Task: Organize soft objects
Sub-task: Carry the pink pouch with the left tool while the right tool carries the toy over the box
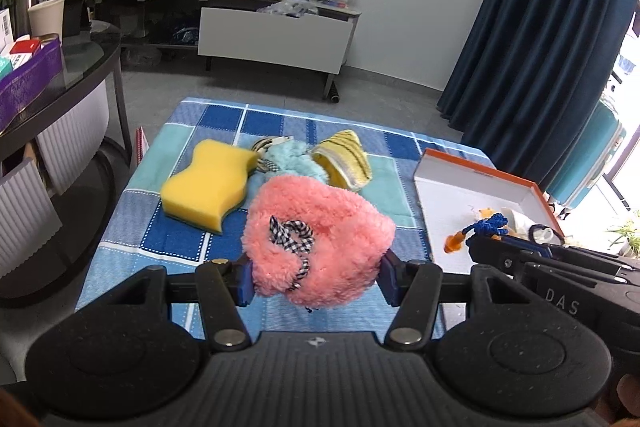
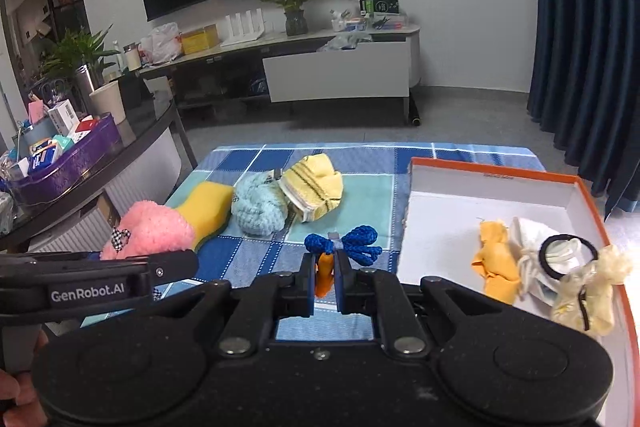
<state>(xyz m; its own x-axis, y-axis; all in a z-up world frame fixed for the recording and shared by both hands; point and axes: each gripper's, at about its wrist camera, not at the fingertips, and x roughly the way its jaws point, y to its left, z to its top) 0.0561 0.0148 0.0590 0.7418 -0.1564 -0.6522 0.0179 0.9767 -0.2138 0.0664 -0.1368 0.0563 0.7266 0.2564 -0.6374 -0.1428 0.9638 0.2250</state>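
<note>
1. 2 claws are shown, each already loaded; the sorting is judged to be partly done.
2. Done so far: several soft items are seen lying inside the white box (image 2: 500, 187) with the orange rim, at the right of the checked cloth (image 2: 360, 195) that covers the tabletop. A crumpled orange cloth (image 2: 494, 263), a white fabric bundle (image 2: 532, 247) with a black hair tie (image 2: 568, 255) on it, and a pale yellow piece (image 2: 592, 291) can be told apart there.
3. Left to do: 3 items are seen resting on the cloth outside the box, namely a yellow sponge (image 1: 208, 183), a light blue fluffy item (image 1: 292, 157) and a folded yellow striped cloth (image 1: 344, 159). The 3 lie close together, the blue one between the other 2 and apparently touching both.
4. Left claw (image 1: 316, 277): the jaws are spread wide yet pressed against both sides of a pink fluffy item (image 1: 316, 231) bearing a checked ribbon. The item is gripped and appears lifted just above the cloth, near the sponge; contact with the cloth beneath cannot be ruled out.
5. Right claw (image 2: 324, 285): the jaws are nearly closed, pinching a small orange piece joined to a blue cord bundle (image 2: 348, 243). The bundle is held over the cloth, just left of the box edge.
6. By judgement, both held items are bound for the box, after which 3 would remain.
</note>
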